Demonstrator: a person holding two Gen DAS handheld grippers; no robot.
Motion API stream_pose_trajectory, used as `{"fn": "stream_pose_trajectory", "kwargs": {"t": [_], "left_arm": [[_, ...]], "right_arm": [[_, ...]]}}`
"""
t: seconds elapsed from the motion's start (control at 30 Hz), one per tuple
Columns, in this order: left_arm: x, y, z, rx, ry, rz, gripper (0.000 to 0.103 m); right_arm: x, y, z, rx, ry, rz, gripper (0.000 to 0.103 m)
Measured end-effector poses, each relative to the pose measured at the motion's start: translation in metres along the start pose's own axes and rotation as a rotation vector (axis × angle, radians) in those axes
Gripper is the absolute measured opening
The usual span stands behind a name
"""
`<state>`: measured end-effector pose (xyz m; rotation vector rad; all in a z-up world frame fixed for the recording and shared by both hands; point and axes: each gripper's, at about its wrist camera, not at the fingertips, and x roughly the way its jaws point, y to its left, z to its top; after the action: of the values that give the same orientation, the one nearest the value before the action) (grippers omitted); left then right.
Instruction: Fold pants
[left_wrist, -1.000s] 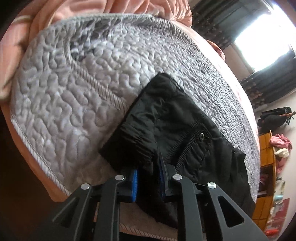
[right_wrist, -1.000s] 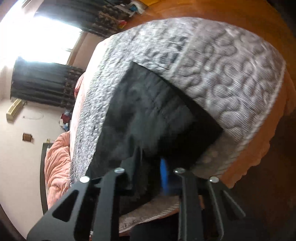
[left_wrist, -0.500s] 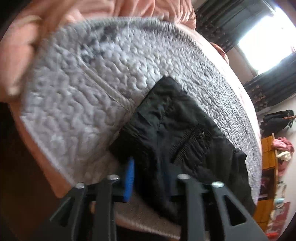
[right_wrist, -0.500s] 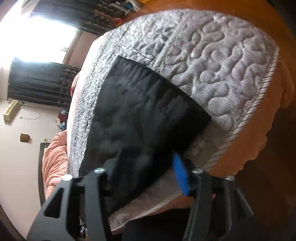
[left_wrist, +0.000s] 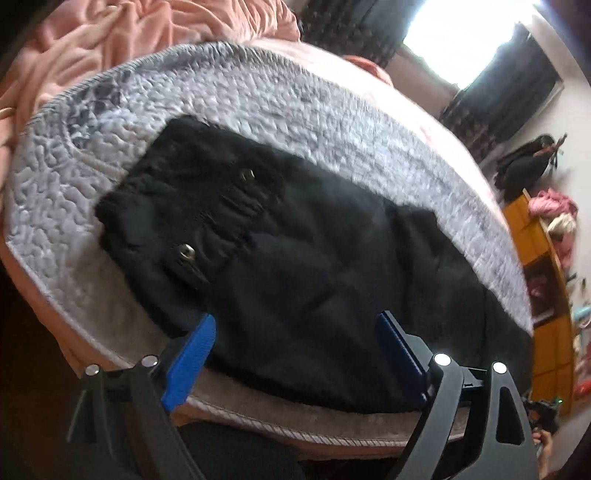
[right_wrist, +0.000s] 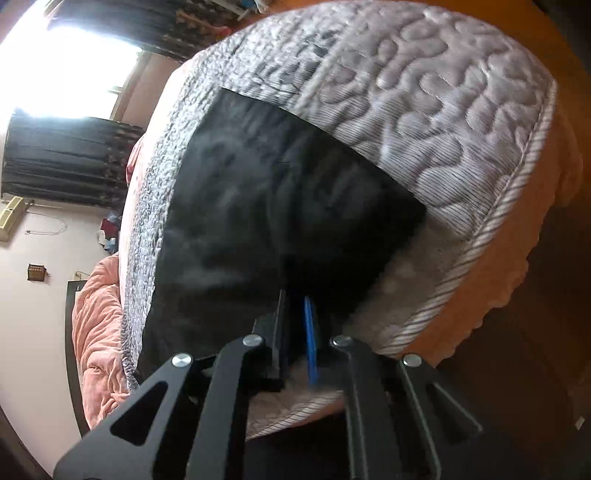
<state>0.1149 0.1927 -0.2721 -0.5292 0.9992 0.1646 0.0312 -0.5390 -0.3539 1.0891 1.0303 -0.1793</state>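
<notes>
Black pants (left_wrist: 295, 240) lie flat on a grey quilted bedspread (left_wrist: 258, 92), with the waistband and two metal snaps (left_wrist: 186, 252) at the left in the left wrist view. My left gripper (left_wrist: 295, 332) hovers over their near edge. Its jaws are opening wide and the blue pads (left_wrist: 192, 350) press on nothing, though cloth lies between them. In the right wrist view the pants (right_wrist: 258, 203) fill the middle. My right gripper (right_wrist: 295, 314) has its jaws closing to a thin slit, and they pinch the near edge of the black cloth.
A crumpled pink blanket (left_wrist: 110, 33) is heaped at the far side of the bed. The bedspread's corded edge (right_wrist: 509, 206) drops off close to both grippers. An orange shelf unit (left_wrist: 546, 258) with clutter stands at the right. Dark curtains frame a bright window (right_wrist: 55, 55).
My left gripper let go of the waistband corner, spread wide and slid right along the near edge. My right gripper opened, then shut again on the pants' near edge.
</notes>
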Motion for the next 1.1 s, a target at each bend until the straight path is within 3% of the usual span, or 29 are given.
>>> {"fn": "stream_pose_trajectory", "kwargs": {"t": [0.2, 0.37, 0.43, 0.47, 0.57, 0.63, 0.77, 0.8, 0.83, 0.9, 1.1], "left_arm": [[0.021, 0.007, -0.007, -0.031, 0.053, 0.032, 0.088], [0.024, -0.003, -0.012, 0.05, 0.041, 0.051, 0.092], [0.027, -0.007, -0.013, 0.068, 0.031, 0.056, 0.094], [0.028, -0.008, -0.014, 0.071, 0.027, 0.061, 0.094], [0.031, -0.008, -0.016, 0.065, 0.018, 0.066, 0.096], [0.032, -0.007, -0.016, 0.067, 0.016, 0.065, 0.097], [0.033, -0.006, -0.017, 0.073, 0.012, 0.053, 0.099], [0.034, -0.005, -0.016, 0.069, 0.013, 0.049, 0.099], [0.035, -0.003, -0.016, 0.057, 0.017, 0.043, 0.099], [0.034, -0.003, -0.017, 0.044, 0.013, 0.039, 0.099], [0.032, -0.003, -0.019, 0.044, 0.011, 0.039, 0.099]], "right_arm": [[-0.025, 0.007, 0.0, -0.042, -0.038, 0.008, 0.014], [-0.055, 0.032, 0.013, -0.067, -0.145, 0.048, 0.026], [-0.046, 0.044, 0.017, -0.096, -0.123, 0.06, 0.037], [-0.039, 0.047, 0.018, -0.107, -0.106, 0.053, 0.038], [-0.006, 0.044, 0.021, -0.123, -0.045, -0.044, 0.034], [0.002, 0.03, 0.023, -0.098, -0.023, -0.079, 0.008], [-0.024, 0.005, 0.029, -0.033, -0.075, -0.063, 0.007], [-0.029, 0.001, 0.029, -0.025, -0.084, -0.059, 0.009], [-0.036, -0.002, 0.029, -0.018, -0.101, -0.06, 0.025], [-0.055, -0.013, 0.028, 0.025, -0.163, -0.049, 0.045], [-0.048, -0.033, 0.023, 0.115, -0.147, 0.045, 0.044]]}}
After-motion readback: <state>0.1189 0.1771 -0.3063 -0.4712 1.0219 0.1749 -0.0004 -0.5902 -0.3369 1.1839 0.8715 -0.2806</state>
